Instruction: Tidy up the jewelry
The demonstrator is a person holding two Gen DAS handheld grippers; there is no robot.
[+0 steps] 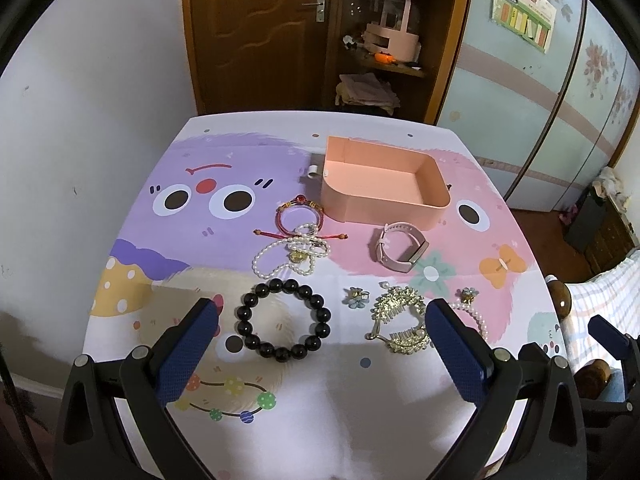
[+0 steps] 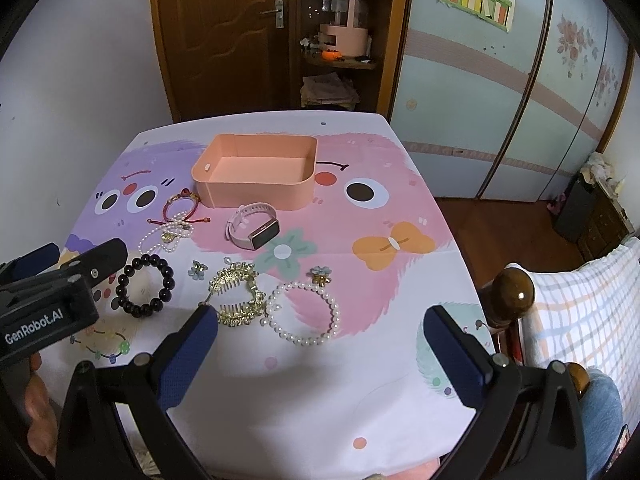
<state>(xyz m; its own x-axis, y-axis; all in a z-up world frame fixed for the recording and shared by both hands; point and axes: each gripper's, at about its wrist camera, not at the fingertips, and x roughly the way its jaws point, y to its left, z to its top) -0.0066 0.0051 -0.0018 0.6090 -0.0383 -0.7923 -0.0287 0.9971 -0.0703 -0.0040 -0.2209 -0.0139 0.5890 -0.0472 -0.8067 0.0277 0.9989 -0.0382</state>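
right wrist view shows the whole pearl bracelet (image 2: 304, 314) at centre, half hidden in the left view; glossy black bead bracelet (image 1: 283, 322), gold comb clip (image 1: 400, 320), empty peach tray (image 1: 384, 190); left gripper (image 1: 322, 344) and right gripper (image 2: 320, 350) both gape wide

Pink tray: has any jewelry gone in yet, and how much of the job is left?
Nothing is done: the pink tray is empty. Neither the left gripper nor the right gripper holds anything; both are open. Left to do: black bead bracelet, pearl bracelet, gold hair clip, watch, and the rest.
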